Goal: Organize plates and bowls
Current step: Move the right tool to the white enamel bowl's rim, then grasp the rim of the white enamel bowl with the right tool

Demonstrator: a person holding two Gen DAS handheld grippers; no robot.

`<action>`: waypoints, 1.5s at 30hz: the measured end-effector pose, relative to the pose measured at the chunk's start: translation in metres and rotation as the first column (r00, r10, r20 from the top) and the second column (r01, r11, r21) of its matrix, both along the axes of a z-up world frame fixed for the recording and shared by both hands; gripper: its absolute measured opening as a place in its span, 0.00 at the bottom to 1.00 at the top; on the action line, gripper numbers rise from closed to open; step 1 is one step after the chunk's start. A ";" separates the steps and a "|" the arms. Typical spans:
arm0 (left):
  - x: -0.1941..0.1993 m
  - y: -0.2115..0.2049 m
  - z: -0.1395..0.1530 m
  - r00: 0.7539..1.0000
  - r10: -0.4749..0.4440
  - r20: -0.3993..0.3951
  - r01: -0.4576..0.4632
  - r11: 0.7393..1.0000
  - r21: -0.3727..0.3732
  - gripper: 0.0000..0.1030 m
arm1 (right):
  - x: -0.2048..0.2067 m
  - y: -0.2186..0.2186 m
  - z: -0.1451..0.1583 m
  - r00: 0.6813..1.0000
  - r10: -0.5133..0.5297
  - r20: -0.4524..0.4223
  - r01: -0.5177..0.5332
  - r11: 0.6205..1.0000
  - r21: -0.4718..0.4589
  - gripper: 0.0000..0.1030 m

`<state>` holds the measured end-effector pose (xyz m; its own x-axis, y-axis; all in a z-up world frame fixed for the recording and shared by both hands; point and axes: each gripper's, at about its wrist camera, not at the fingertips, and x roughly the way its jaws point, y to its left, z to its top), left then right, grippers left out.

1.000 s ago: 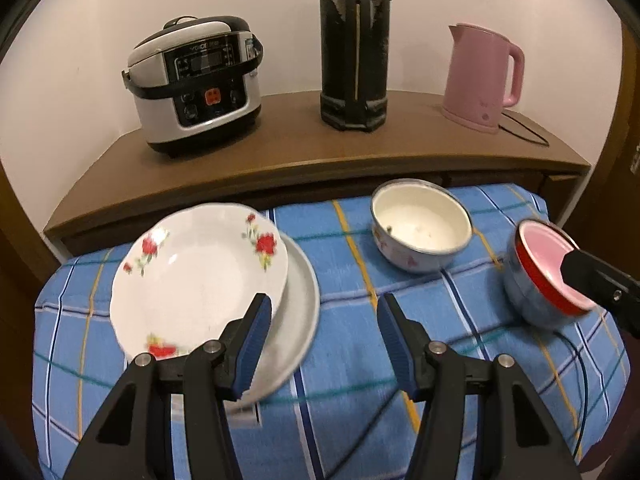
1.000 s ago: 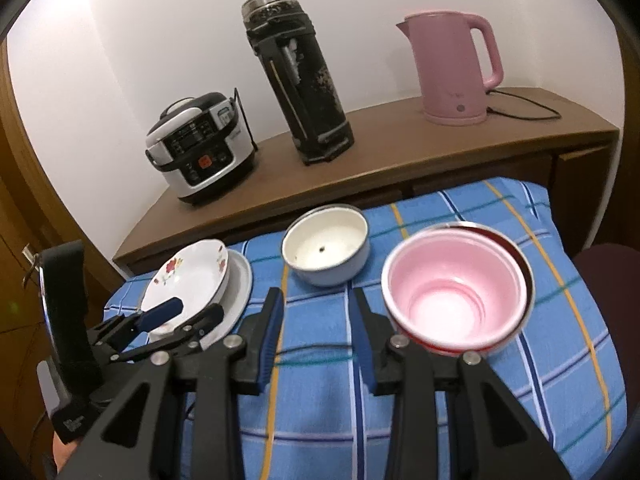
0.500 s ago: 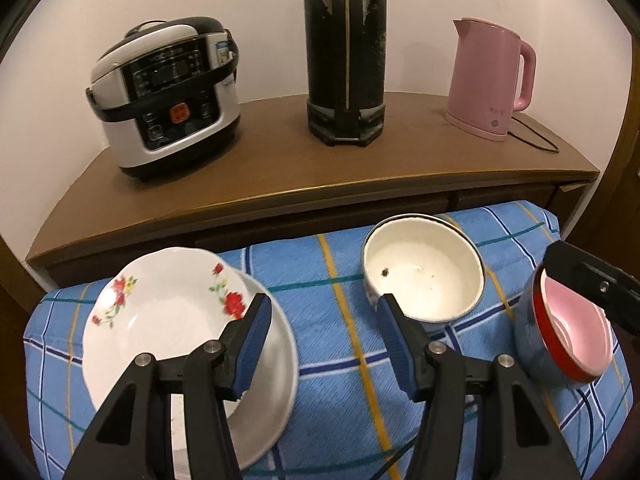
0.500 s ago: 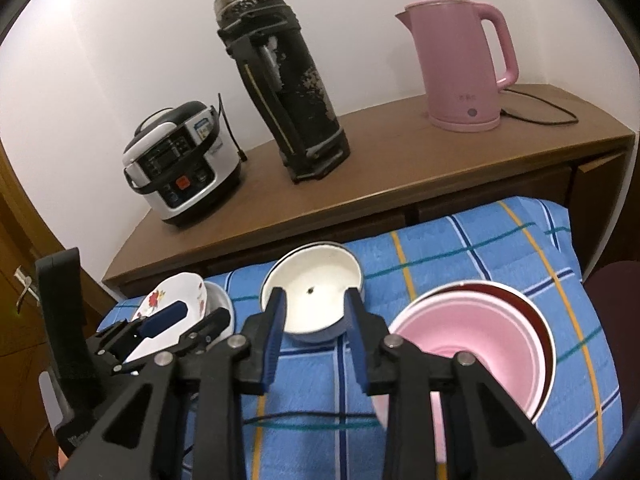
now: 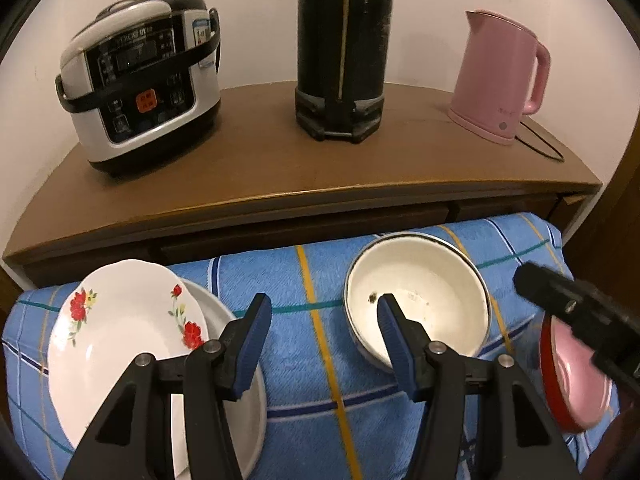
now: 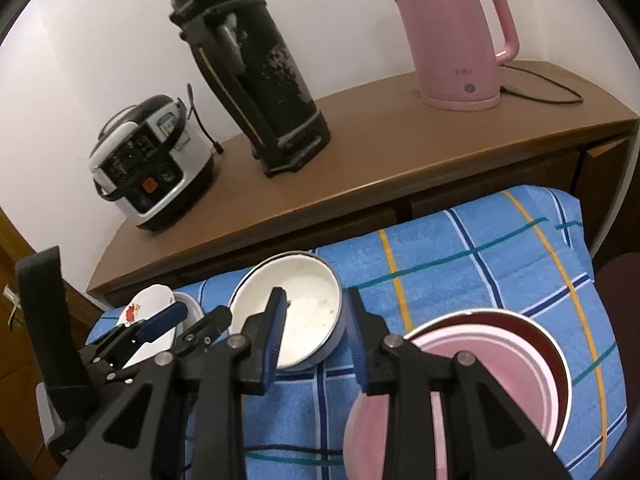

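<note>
A white enamel bowl [image 5: 420, 292] sits on the blue checked cloth [image 5: 312, 280]; it also shows in the right wrist view [image 6: 304, 300]. A flowered white plate [image 5: 120, 328] lies on a plain plate [image 5: 256, 392] at the left. A pink bowl inside a red bowl [image 6: 492, 356] sits at the right, and shows in the left wrist view [image 5: 568, 376]. My left gripper [image 5: 322, 320] is open above the cloth between plate and enamel bowl. My right gripper [image 6: 316, 312] is open, its jaws on either side of the enamel bowl's near right rim.
A brown wooden counter [image 5: 280, 168] stands behind the cloth with a rice cooker [image 5: 140, 80], a tall black flask [image 5: 340, 48] and a pink kettle [image 5: 500, 76] with a cord. A black cable [image 6: 280, 450] lies on the cloth near the front.
Both grippers have moved forward and lower towards the enamel bowl. The right gripper's jaws have opened wider and now straddle the bowl's rim.
</note>
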<state>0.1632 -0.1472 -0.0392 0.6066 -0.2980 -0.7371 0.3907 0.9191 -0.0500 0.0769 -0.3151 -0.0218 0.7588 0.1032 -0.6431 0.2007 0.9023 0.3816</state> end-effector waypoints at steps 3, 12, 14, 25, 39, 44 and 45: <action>0.007 -0.002 -0.001 1.000 0.002 -0.019 -0.002 0.999 -0.036 0.56 | 0.008 0.000 -0.004 1.000 -0.006 -0.022 0.006 1.000 -0.004 0.31; 0.022 -0.015 -0.013 0.998 -0.001 -0.057 -0.001 0.999 -0.038 0.49 | 0.033 0.001 -0.018 0.996 -0.011 -0.093 0.006 0.999 -0.046 0.29; 0.026 -0.019 -0.016 0.997 -0.006 -0.078 0.003 0.999 -0.040 0.39 | 0.037 0.003 -0.020 0.993 -0.030 -0.117 0.021 0.997 -0.077 0.29; 0.033 -0.029 -0.033 0.994 -0.015 -0.106 0.013 1.000 -0.026 0.32 | 0.049 0.011 -0.026 0.980 -0.055 -0.190 0.024 0.987 -0.159 0.23; 0.041 -0.017 -0.043 0.990 -0.028 -0.136 0.019 0.998 -0.064 0.20 | 0.059 0.027 -0.037 0.962 -0.071 -0.264 0.001 0.967 -0.256 0.08; 0.041 -0.009 -0.041 0.992 -0.036 -0.124 0.025 0.996 -0.089 0.13 | 0.059 0.031 -0.038 0.970 -0.047 -0.240 -0.009 0.973 -0.230 0.07; 0.040 -0.008 -0.040 0.993 -0.033 -0.116 0.022 0.995 -0.092 0.13 | 0.058 0.031 -0.038 0.973 -0.038 -0.227 -0.011 0.977 -0.214 0.07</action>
<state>0.2034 -0.1556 -0.0787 0.5080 -0.3822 -0.7719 0.4025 0.8976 -0.1796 0.1353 -0.2841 -0.0595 0.5898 -0.0634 -0.8051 0.2725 0.9541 0.1245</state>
